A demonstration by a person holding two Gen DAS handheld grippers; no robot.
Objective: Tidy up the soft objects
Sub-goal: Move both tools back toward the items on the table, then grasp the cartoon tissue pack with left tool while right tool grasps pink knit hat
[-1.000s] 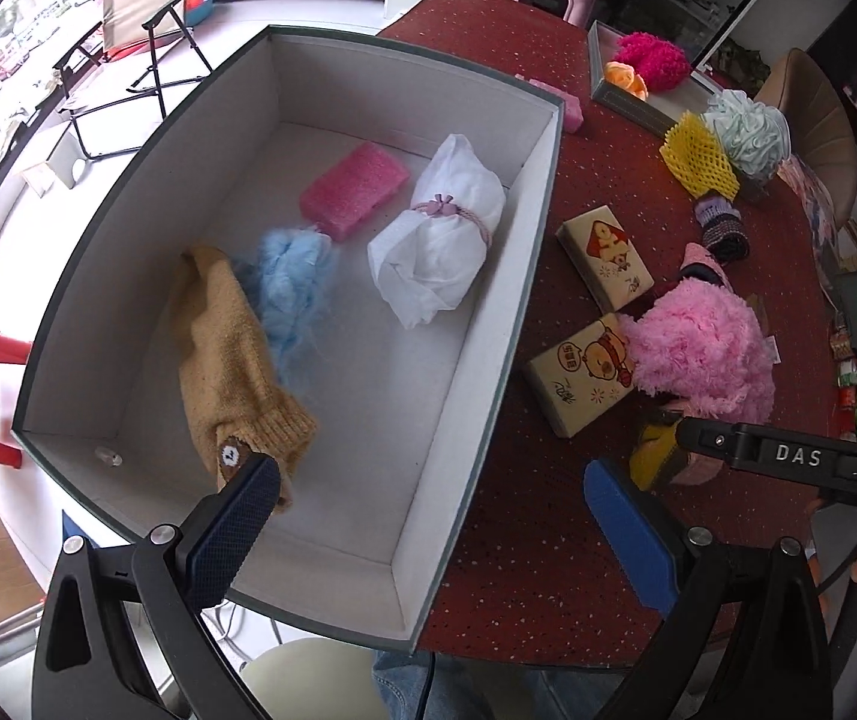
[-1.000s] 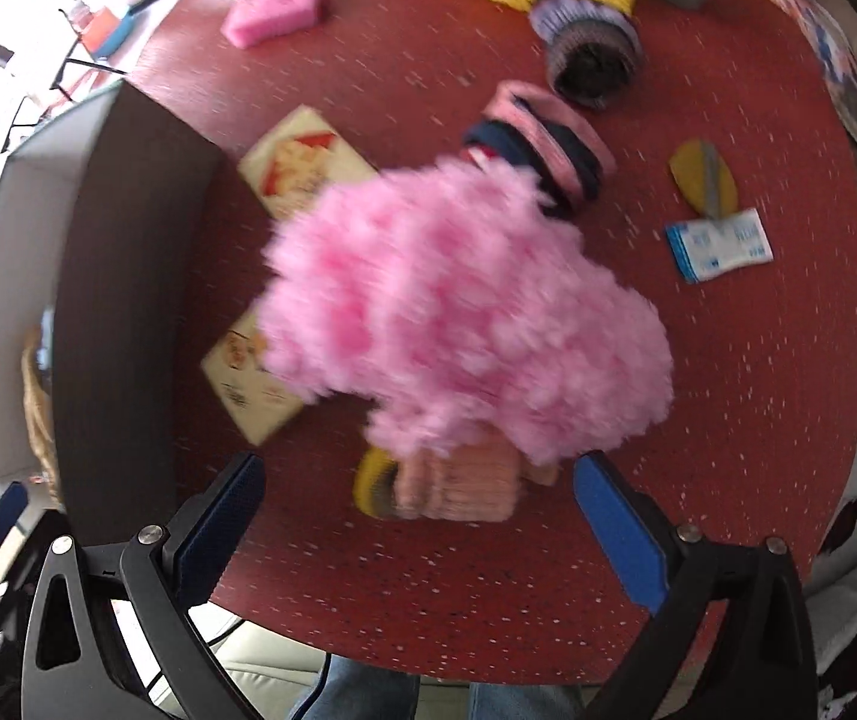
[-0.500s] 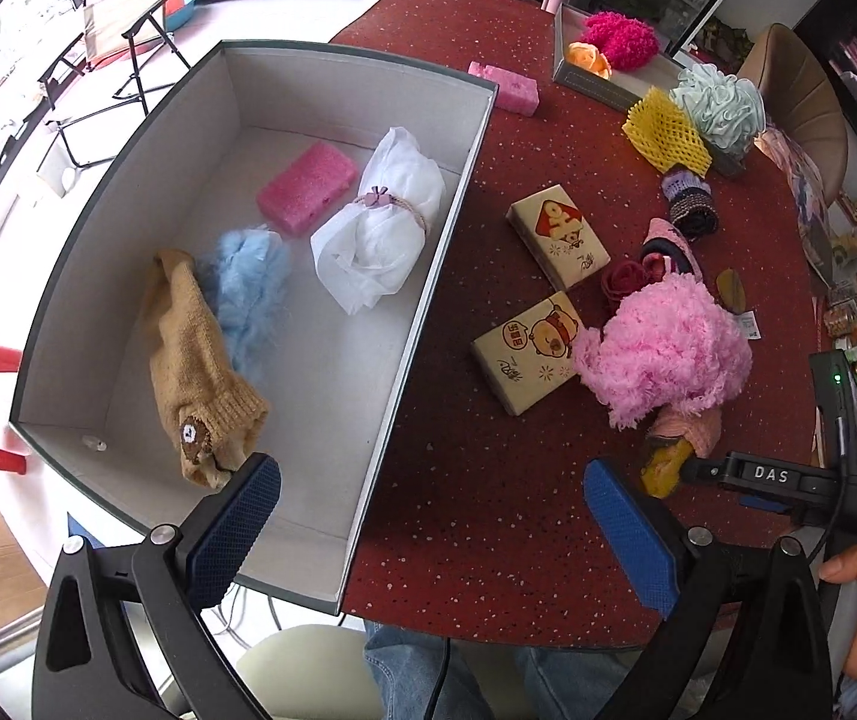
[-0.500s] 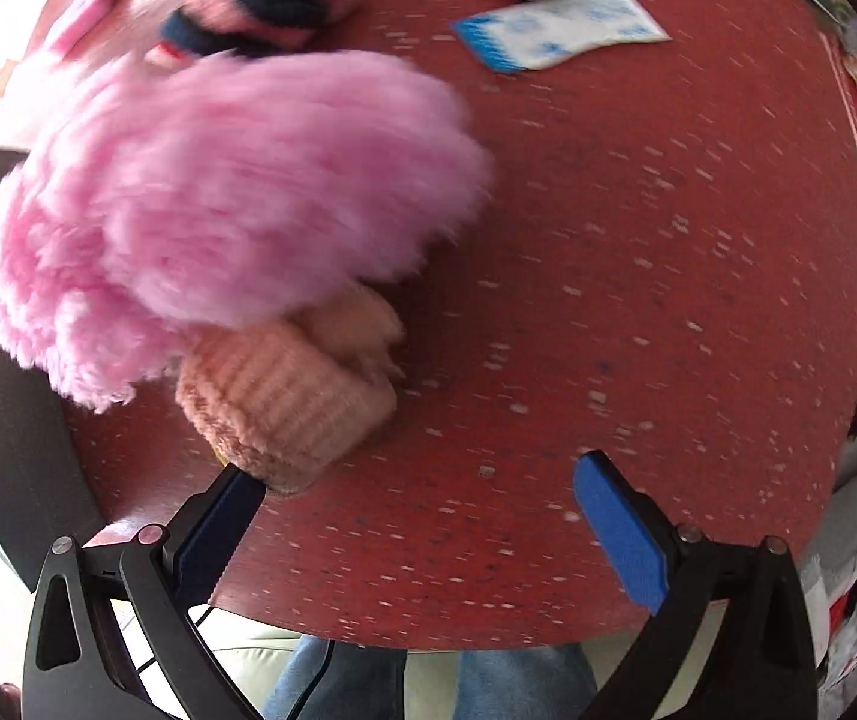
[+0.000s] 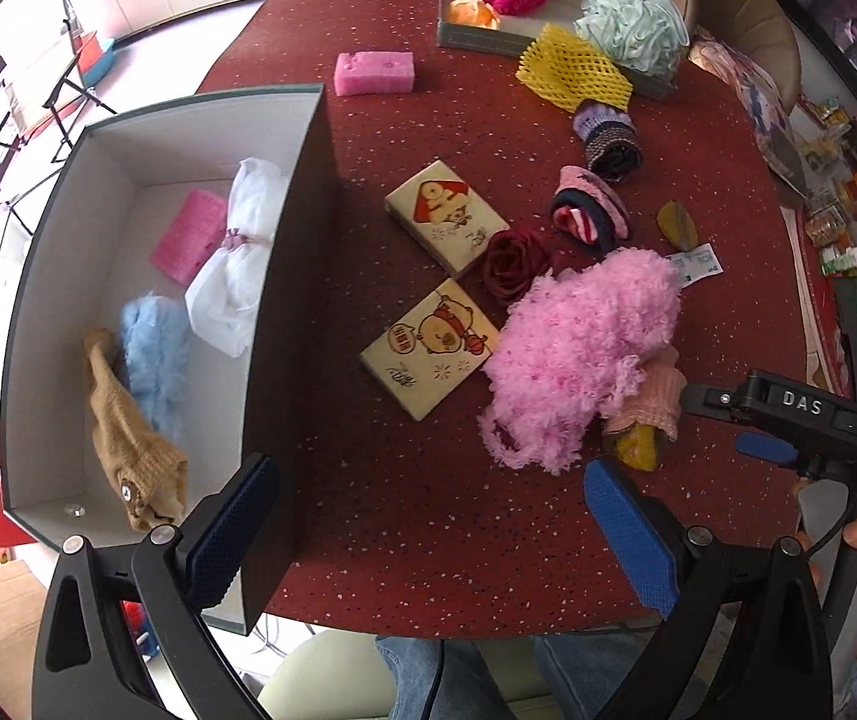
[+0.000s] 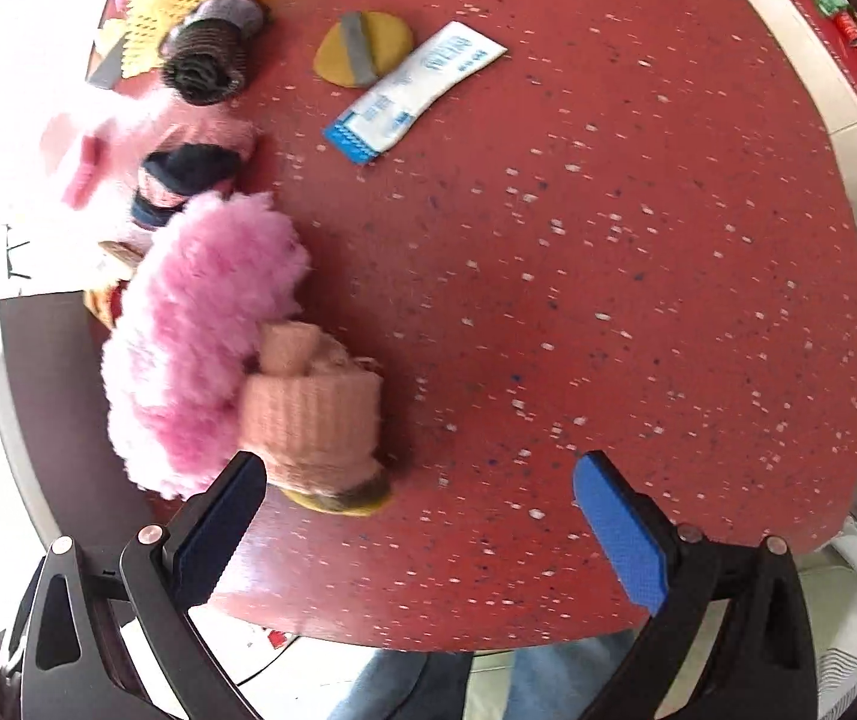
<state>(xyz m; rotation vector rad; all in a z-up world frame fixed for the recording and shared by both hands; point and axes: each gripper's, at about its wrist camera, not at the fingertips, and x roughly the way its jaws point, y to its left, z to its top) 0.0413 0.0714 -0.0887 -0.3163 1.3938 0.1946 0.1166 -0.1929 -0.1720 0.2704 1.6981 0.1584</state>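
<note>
Tools [image 5: 428,516] [image 6: 419,519] agape beside pink fluff [image 5: 584,348]

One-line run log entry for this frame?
left gripper: open, empty | right gripper: open, beside pink fluffy item | box: four items inside

I'm seeing black forked frames on both grippers, left gripper [image 5: 434,531] and right gripper [image 6: 422,519], with silver screws and blue textured pads [image 5: 632,534]. White "DAS" lettering is showing on the right gripper's black body, a black cable is trailing, and bare fingers are wrapping its grey handle.
</note>
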